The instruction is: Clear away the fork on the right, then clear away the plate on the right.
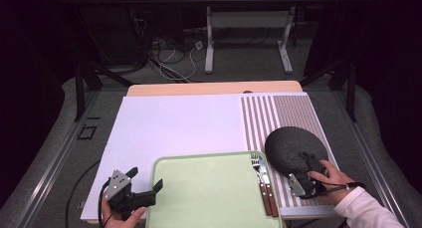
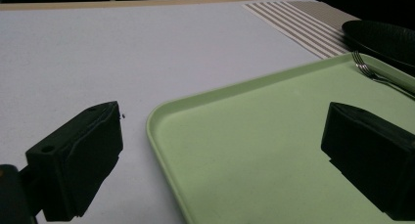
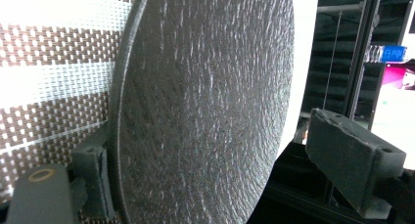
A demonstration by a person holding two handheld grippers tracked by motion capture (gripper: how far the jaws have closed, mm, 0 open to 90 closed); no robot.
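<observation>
The table [image 1: 169,123] carries a white board and, to the right of the green tray [image 1: 209,193], a striped placemat [image 1: 278,118]. The tray lies at the near edge, and a fork [image 1: 257,163] and a wooden-handled knife [image 1: 268,193] lie along its right inner edge. The black plate [image 1: 291,146] rests on the placemat, just right of the tray and touching or nearly touching its rim.

The right tool [image 1: 306,171] reaches over the plate's near edge. In the right gripper view its jaws stand wide, one under the rim and one over the plate's face [image 3: 205,101], and I cannot tell whether the pads press on it. The step in hand looks like lifting the plate toward the tray. To do it well, seat the rim deep between the jaws, close firmly, lift level, and clear the cutlery.

The left tool [image 1: 147,188] hovers wide open at the tray's left rim [image 2: 161,136], holding nothing; it could steady the tray.
</observation>
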